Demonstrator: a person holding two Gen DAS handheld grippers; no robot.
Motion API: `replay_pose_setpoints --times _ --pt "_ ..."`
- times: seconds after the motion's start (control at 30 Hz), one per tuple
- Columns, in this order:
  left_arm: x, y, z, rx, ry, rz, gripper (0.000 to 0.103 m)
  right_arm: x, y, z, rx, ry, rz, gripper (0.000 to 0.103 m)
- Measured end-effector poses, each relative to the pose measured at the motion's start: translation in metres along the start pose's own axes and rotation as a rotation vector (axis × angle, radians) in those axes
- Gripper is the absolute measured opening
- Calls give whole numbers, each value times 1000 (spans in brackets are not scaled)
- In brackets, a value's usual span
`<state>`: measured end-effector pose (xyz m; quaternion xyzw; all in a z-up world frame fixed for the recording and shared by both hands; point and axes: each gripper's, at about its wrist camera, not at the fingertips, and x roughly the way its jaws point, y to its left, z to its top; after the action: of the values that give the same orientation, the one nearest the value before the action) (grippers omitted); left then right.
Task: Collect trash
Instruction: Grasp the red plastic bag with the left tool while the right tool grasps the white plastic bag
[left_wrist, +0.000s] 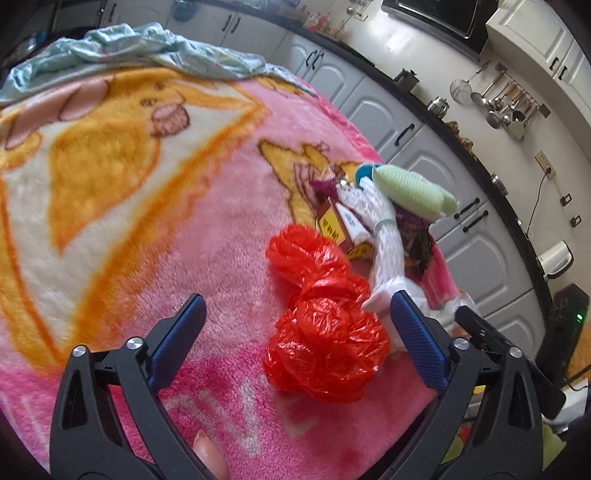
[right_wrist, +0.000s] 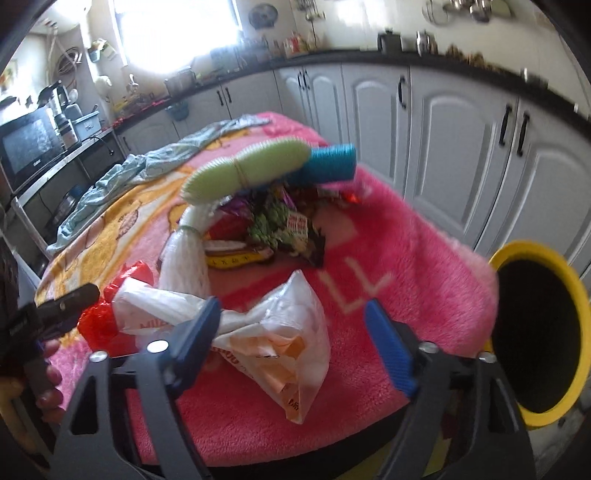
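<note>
A crumpled red plastic bag (left_wrist: 325, 332) lies on the pink blanket (left_wrist: 207, 266) over the table. My left gripper (left_wrist: 297, 299) hangs over it, open, with the bag's upper part between the jaws and neither pad pressing it. A white plastic bag (right_wrist: 280, 332) with orange print lies near the table's front edge. My right gripper (right_wrist: 291, 304) is open around it; the left finger (right_wrist: 199, 332) overlaps the bag, the right finger stands apart. Behind lies a pile of wrappers (right_wrist: 280, 225), a box (left_wrist: 332, 225) and bundled white (right_wrist: 188, 254), green (right_wrist: 243, 166) and blue (right_wrist: 332, 162) stacks.
A yellow bin (right_wrist: 576, 295) with a dark inside stands off the table's right edge. A light blue cloth (left_wrist: 147, 48) lies at the table's far side. White kitchen cabinets (right_wrist: 454, 147) and a black counter run behind. The red bag (right_wrist: 99, 321) shows beside the left gripper's tip (right_wrist: 70, 299).
</note>
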<state>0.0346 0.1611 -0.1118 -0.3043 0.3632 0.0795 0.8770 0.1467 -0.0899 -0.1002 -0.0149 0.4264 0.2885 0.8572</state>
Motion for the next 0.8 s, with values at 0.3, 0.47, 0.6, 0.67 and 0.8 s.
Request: replay_pose_setpoints --times 0.3,0.47,0.6,0.67,0.8 --pt "12 -9 -8 73 53 -36 40 -4 3 -8 -40 -2 73 30" --pt "6 -16 -10 127 51 -27 32 -16 5 -6 -58 -7 86 26" --pt "-11 -23 -10 168 20 -23 31 -31 8 -6 -78 -25 95 26" --pt "-20 -27 -8 184 0 -27 31 -39 7 -5 -78 -33 99 26" --pt "-37 -40 -5 211 -40 -46 31 -55 1 -3 -65 -55 94 26"
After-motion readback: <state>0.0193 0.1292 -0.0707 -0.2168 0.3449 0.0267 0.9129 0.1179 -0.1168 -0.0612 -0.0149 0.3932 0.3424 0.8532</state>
